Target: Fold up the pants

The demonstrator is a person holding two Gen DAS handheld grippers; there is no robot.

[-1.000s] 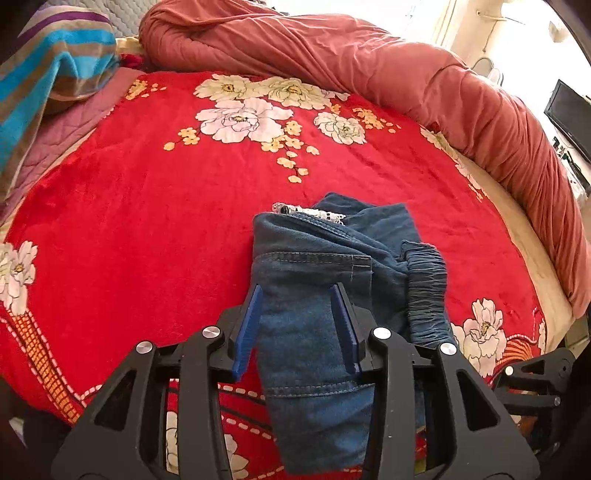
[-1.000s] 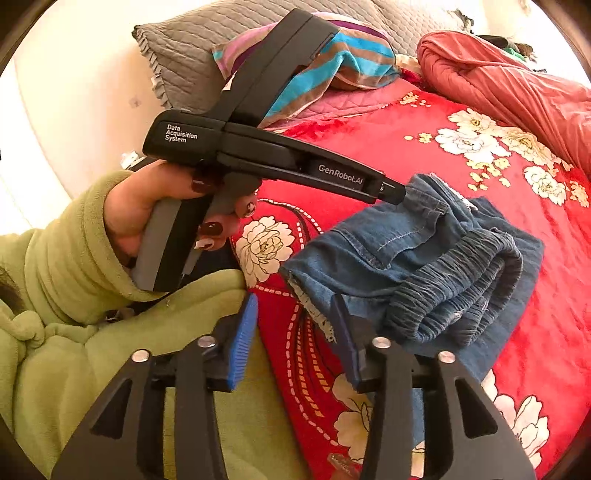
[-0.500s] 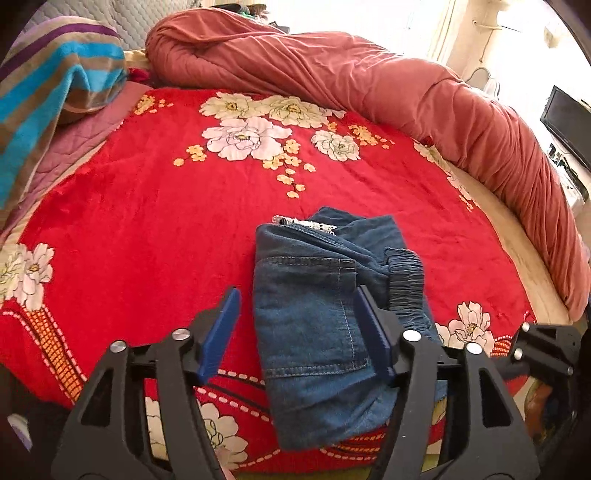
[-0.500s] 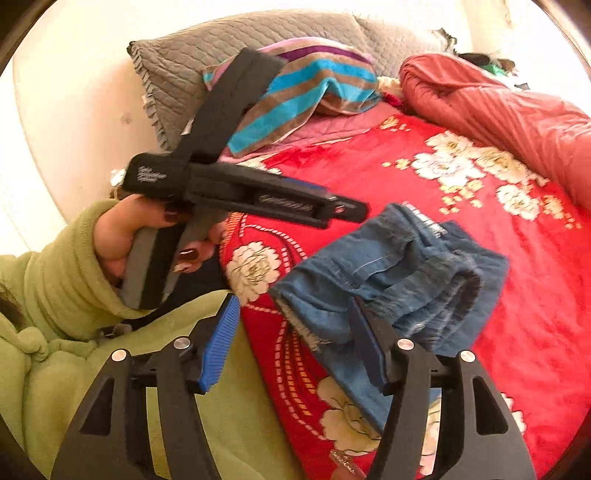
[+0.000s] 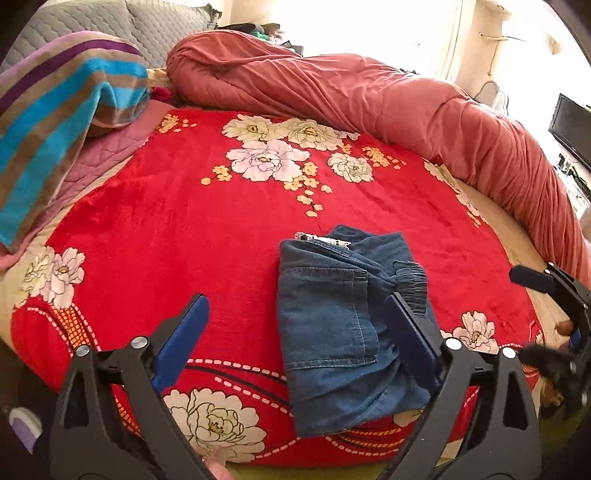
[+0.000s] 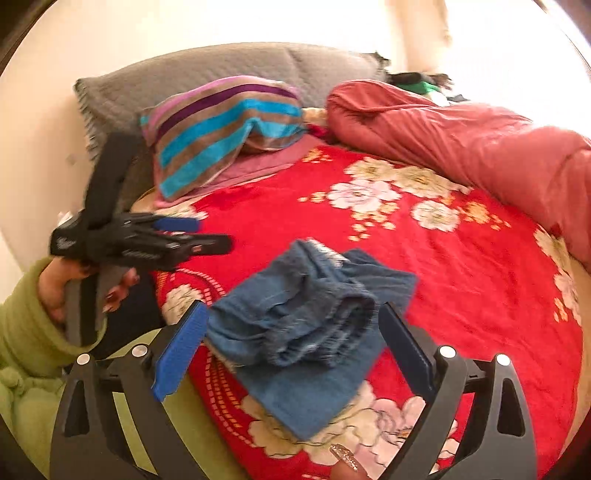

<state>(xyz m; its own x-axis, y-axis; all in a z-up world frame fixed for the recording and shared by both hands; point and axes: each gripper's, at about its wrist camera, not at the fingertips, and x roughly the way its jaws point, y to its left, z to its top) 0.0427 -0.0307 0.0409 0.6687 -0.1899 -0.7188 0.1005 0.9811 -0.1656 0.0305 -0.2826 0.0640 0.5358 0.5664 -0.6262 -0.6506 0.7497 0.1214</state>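
striped towel (image 5: 55,122) beside rust quilt (image 5: 369,107) (both bunched).

Bed with red floral blanket (image 5: 184,229), grey headboard (image 6: 207,74), bright window (image 5: 369,26)

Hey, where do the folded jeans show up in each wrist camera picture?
Left wrist: jeans lower centre, on the red blanket.
Right wrist: jeans lower centre, seen from the other side.
Shared landmark: striped towel upper left; upper centre-left.

Folded pants (image 5: 343,325) lie on the blanket (image 5: 192,229), before the duvet (image 5: 388,107).
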